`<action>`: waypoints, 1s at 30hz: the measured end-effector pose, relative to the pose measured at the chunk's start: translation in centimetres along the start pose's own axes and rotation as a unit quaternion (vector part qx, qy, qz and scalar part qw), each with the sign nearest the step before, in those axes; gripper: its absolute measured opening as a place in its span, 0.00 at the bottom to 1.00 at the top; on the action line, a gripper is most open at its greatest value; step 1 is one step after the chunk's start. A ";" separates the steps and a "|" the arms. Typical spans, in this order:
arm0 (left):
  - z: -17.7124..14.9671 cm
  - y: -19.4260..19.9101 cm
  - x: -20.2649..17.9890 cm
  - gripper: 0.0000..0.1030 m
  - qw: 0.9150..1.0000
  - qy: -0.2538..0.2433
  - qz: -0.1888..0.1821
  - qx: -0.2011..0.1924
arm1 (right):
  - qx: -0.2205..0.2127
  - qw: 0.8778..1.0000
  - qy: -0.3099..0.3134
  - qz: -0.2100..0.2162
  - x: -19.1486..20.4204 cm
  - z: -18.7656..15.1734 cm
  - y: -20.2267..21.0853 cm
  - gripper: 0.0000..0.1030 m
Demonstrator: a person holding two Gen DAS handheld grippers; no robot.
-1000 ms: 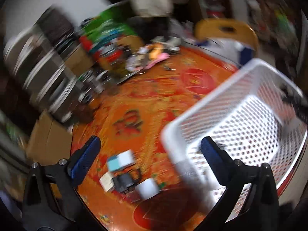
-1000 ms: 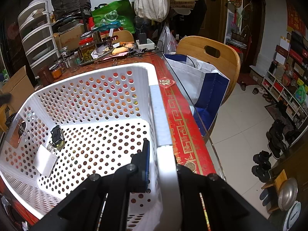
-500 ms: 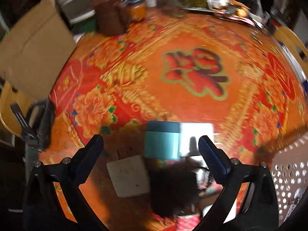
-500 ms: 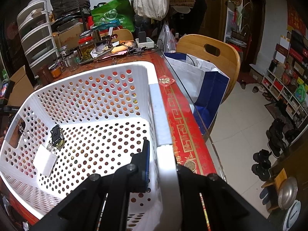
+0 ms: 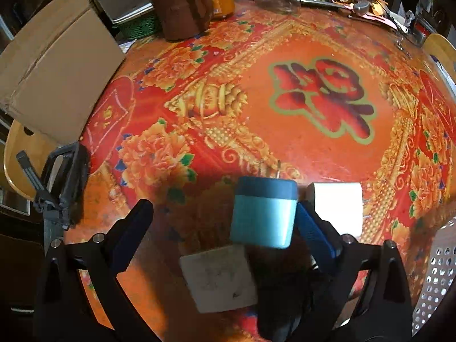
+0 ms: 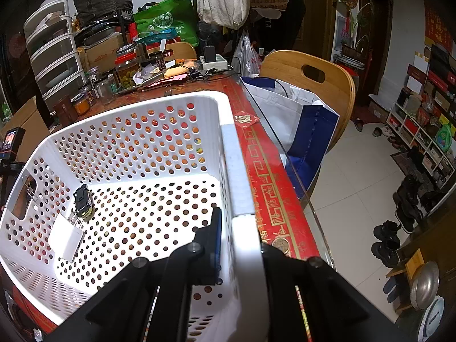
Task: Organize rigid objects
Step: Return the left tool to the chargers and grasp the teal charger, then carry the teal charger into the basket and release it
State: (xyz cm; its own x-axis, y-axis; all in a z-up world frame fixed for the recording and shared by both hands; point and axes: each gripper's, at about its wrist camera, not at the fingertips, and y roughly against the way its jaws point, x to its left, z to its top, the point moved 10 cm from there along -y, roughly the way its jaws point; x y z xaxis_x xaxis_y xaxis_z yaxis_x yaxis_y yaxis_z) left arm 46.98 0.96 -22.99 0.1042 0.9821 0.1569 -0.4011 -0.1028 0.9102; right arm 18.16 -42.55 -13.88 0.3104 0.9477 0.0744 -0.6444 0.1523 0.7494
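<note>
My left gripper (image 5: 222,222) spread wide over red floral tablecloth (image 5: 285,99); teal two-tone plug-in charger block (image 5: 263,212) lies between fingers, touching right blue pad (image 5: 313,233). My right gripper (image 6: 238,238) clenched on white perforated plastic basket's rim (image 6: 232,165).

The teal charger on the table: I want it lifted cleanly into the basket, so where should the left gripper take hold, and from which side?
Probably grip the teal charger across its two smooth side faces, coming from above with the left gripper open. Its prongs point away toward the table's middle, so the sides are flat. The white charger sits close on its right, leaving that finger little room.
</note>
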 end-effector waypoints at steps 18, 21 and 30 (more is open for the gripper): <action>1.4 6.7 -1.7 0.38 0.997 -0.014 0.008 -0.074 | 0.000 1.000 0.001 -0.001 0.0 -0.1 0.0 0.06; 2.1 11.2 -2.1 0.38 0.992 -0.025 0.046 -0.117 | 0.000 1.000 0.001 0.000 -0.1 -0.1 0.0 0.06; 0.3 23.3 -11.3 0.39 0.977 -0.104 -0.006 -0.186 | 0.000 1.000 0.004 -0.001 -0.1 -0.1 -0.1 0.06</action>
State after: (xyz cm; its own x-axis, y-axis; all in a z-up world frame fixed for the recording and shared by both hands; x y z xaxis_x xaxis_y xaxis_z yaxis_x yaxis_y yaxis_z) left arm 36.72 -12.56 -3.41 0.2782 0.9256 0.2566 -0.6979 0.0113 0.7161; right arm 18.10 -42.67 -13.99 0.3055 0.9497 0.0682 -0.6441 0.1534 0.7494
